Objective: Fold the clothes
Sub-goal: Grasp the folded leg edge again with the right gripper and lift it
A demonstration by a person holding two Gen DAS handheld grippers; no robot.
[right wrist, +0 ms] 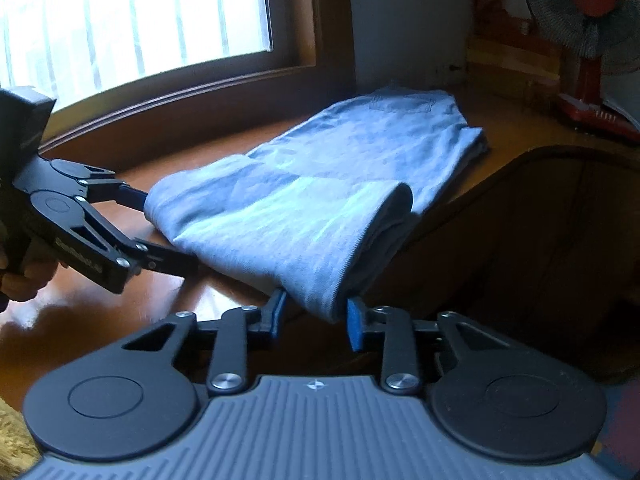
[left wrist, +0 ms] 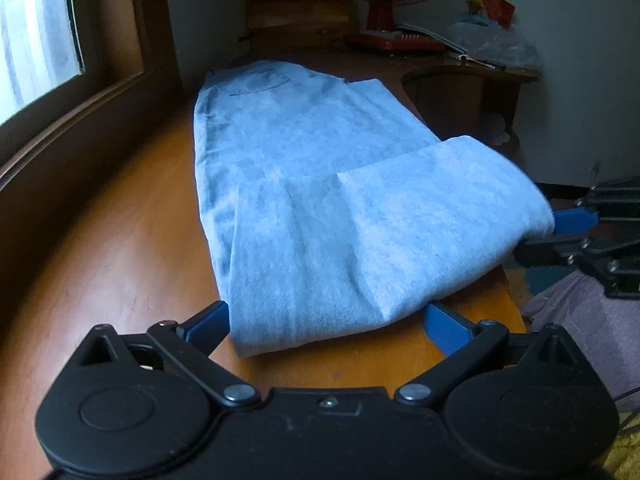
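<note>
Light blue jeans lie lengthwise on a wooden table, waist and pocket at the far end, with the near leg end folded back over itself. My left gripper stands open, its blue fingers wide on either side of that folded near end. The right wrist view shows it straddling the jeans' left corner. My right gripper is shut on the fold's other corner, cloth pinched between its pads. In the left wrist view it grips the fold at the table's right edge.
A window with a wooden sill runs along the table's left side. A red standing fan and papers are at the far end. A hand holds the left gripper's handle. The table edge drops off on the right.
</note>
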